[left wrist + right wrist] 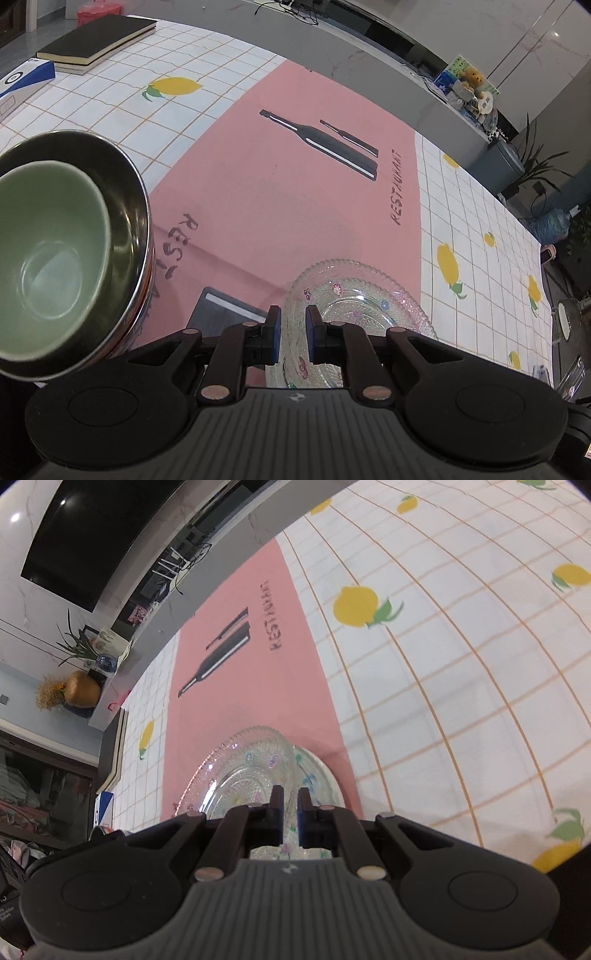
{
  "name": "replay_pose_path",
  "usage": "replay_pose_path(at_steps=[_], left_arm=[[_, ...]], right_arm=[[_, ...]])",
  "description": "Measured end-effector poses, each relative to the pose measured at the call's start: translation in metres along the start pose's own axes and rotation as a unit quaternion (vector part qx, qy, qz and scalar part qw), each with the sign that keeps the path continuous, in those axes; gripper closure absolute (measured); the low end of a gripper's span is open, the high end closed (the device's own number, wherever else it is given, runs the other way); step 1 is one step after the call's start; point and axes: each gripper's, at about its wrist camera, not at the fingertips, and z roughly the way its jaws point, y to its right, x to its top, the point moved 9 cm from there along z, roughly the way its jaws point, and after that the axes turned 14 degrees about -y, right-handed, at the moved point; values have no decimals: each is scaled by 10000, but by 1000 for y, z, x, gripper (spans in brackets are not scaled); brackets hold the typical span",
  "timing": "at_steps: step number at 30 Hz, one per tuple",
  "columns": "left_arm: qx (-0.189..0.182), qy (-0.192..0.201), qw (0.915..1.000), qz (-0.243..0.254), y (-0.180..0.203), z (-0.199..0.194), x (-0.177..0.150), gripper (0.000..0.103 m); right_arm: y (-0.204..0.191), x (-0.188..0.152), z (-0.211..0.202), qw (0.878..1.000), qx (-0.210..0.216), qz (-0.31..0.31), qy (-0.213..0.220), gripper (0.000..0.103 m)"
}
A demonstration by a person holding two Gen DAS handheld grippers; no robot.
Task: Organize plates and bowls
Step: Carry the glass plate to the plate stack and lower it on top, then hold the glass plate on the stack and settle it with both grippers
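On a desk [480, 206] spread with a lemon-print cloth and a pink placemat [280, 206], two glass plates wait to be sorted. Seen from the left wrist, the left hand-held gripper [293, 334] holds its jaws nearly closed, a narrow gap showing, over the near rim of the glass plate [354, 295] at 6 o'clock on the mat; whether the pads actually pinch the rim cannot be told. At 9 o'clock, a green bowl [48, 266] sits nested inside a steel bowl [125, 192], and books [96, 40] lie far off at 11 o'clock. From the right wrist, the right hand-held gripper [290, 814] is closed, fingers almost together above the stacked glass plates [243, 771], the patterned one resting on a second; contact is again unclear. Pressed glass looks stiff, fairly heavy, slick and breakable, so a firm pinch on the beaded rim, one hand-held gripper at each side, seems the safest hold.
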Motion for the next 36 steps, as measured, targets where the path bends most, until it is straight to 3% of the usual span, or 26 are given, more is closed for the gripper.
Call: replay_pose_path(at_steps=[29, 36], left_arm=[[318, -215, 9985, 378, -3, 13, -20, 88], [458, -179, 9968, 626, -2, 11, -21, 87]], right_arm=[[-10, -18, 3, 9903, -1034, -926, 119, 96], [-10, -18, 4, 9893, -1069, -978, 152, 95]])
